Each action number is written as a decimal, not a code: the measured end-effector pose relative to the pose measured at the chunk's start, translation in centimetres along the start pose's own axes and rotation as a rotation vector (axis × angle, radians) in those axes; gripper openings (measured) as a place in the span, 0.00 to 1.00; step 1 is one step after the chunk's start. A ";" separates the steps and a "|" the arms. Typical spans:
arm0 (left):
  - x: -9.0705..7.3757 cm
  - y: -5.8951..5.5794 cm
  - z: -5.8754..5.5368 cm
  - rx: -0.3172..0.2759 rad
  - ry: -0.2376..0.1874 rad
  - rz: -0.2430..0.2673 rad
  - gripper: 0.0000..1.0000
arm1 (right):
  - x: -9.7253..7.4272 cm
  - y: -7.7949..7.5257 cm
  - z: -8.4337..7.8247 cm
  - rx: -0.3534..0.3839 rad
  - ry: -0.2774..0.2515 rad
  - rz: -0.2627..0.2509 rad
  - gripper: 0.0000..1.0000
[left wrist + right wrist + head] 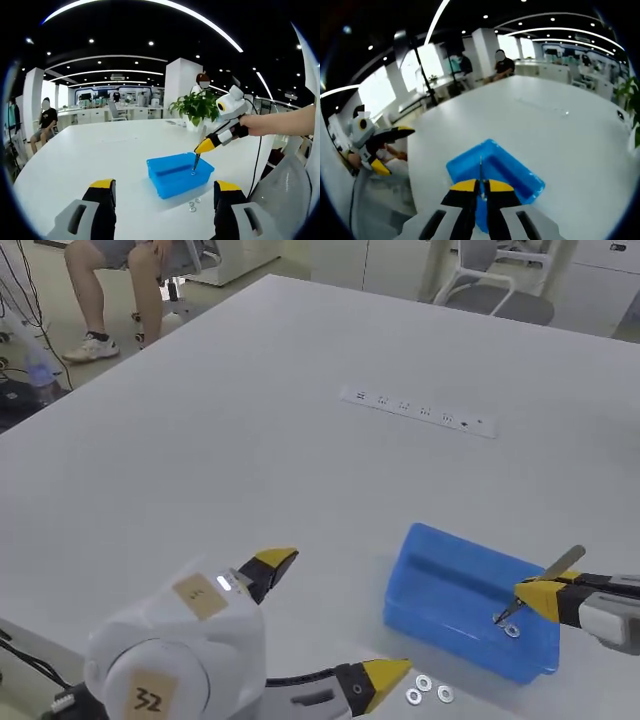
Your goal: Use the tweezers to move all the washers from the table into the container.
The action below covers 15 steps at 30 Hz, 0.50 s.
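A blue container (450, 585) (172, 175) (507, 172) stands on the white table near its front right. My right gripper (532, 594) (206, 145) (480, 186) is shut on silver tweezers (560, 562) (480, 170), which point down over the container's right end. One small washer (512, 630) (193, 173) is at the tweezers' tip, inside the container's outline; whether it is still pinched I cannot tell. Three washers (428, 690) (193, 205) lie on the table just in front of the container. My left gripper (330, 620) (165, 187) (387, 147) is open, left of the container, holding nothing.
A white power strip (418, 410) lies across the middle of the table (200, 440). A person (110, 290) sits beyond the far left corner and a chair (490, 285) stands at the far right. The table's front left edge runs close to my left gripper.
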State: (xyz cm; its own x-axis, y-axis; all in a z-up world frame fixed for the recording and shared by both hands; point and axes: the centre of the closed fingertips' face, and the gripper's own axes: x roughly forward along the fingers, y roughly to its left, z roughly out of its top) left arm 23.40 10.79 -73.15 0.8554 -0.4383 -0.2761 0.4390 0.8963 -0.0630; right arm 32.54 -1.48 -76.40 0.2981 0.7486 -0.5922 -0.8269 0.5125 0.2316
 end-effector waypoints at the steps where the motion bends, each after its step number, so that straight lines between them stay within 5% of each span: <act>1: 0.0 -0.1 0.1 -0.004 -0.007 -0.004 0.82 | 0.3 -0.3 -0.1 0.021 0.000 -0.006 0.03; 15: 0.0 -0.1 0.1 -0.008 -0.003 -0.002 0.81 | 2.3 -2.8 -1.5 0.061 0.022 -0.070 0.03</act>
State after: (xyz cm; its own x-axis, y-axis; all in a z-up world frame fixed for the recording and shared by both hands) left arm 23.39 10.69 -73.06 0.8550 -0.4407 -0.2734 0.4389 0.8957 -0.0714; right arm 34.84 -1.85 -79.54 0.3429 0.7009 -0.6254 -0.7738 0.5882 0.2350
